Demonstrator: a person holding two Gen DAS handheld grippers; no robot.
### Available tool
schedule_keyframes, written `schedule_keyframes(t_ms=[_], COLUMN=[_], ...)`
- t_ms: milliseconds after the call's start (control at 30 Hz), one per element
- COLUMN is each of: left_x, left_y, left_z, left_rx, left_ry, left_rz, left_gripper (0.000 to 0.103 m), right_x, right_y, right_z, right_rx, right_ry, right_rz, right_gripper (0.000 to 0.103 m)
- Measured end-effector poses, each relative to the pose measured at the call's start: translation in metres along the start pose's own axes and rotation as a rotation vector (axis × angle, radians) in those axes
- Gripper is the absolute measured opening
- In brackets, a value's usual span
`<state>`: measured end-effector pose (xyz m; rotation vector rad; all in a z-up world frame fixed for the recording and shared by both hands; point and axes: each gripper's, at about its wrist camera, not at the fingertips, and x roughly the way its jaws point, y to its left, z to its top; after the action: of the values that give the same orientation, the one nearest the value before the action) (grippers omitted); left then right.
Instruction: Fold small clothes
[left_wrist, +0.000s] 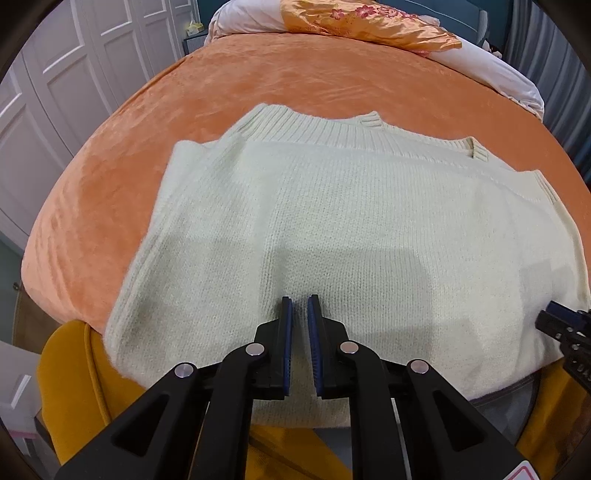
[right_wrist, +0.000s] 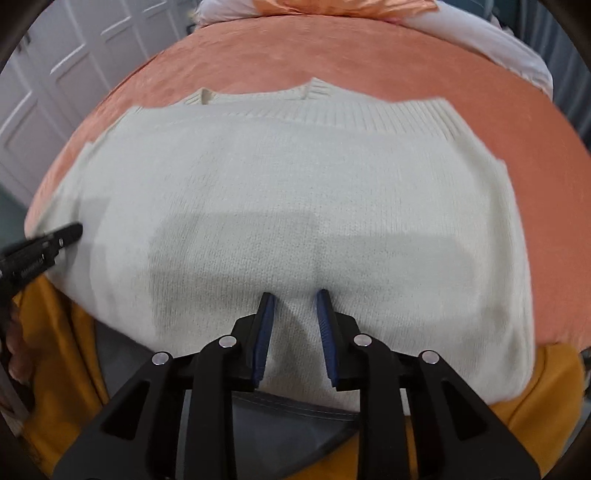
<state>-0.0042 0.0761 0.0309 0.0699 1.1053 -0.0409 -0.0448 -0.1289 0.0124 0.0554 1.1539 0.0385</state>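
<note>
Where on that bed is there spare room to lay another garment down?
Bare orange bedspread lies between the cream sweater and the pillows, also left of the sweater. The near edge is crowded by the left gripper and right gripper.

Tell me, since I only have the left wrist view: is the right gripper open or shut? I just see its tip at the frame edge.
Observer: Open. The right gripper has its jaws apart over the near edge of the sweater.
Operator: How does my left gripper look from there?
Observer: Side-on, the left gripper has its tip over the sweater's left part.
Operator: Where does the sweater's right side end?
Observer: On the orange bedspread, with the whole edge in view.
</note>
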Motion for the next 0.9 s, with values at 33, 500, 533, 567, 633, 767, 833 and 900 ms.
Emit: schedule_keyframes(t_ms=[33, 500, 533, 567, 633, 767, 833, 900], left_x=[0.000, -0.038, -0.028, -0.020, 0.001, 0.027, 0.029, 0.032], left_y=[0.000, 0.104, 0.114, 0.119, 0.130, 0.122, 0.115, 0.109], left_z=[0.000, 0.027, 0.027, 0.027, 0.027, 0.027, 0.032, 0.038], left_rx=[-0.002, -0.331, -0.366, -0.393, -0.456, -0.464, -0.432, -0.399], left_ry=[-0.001, -0.083, -0.053, -0.033, 0.017, 0.060, 0.036, 0.037], left_rz=[-0.001, -0.036, -0.066, -0.092, -0.158, -0.164, -0.143, -0.129], left_gripper=[0.012, 0.072, 0.072, 0.072, 0.072, 0.075, 0.081, 0.081], right_x=[-0.004, 0.022, 0.023, 0.023, 0.024, 0.026, 0.028, 0.029], right_y=[0.001, 0.092, 0.094, 0.097, 0.098, 0.092, 0.090, 0.092], right_z=[0.003, 0.057, 0.058, 0.059, 0.059, 0.060, 0.060, 0.060], right_rx=[0.011, -0.107, -0.122, -0.137, -0.149, -0.126, -0.123, -0.123], right_ry=[0.004, 0.057, 0.056, 0.062, 0.071, 0.083, 0.081, 0.077], right_rz=[0.006, 0.130, 0.119, 0.105, 0.100, 0.127, 0.133, 0.131], right_gripper=[0.026, 0.027, 0.027, 0.027, 0.027, 0.028, 0.028, 0.029])
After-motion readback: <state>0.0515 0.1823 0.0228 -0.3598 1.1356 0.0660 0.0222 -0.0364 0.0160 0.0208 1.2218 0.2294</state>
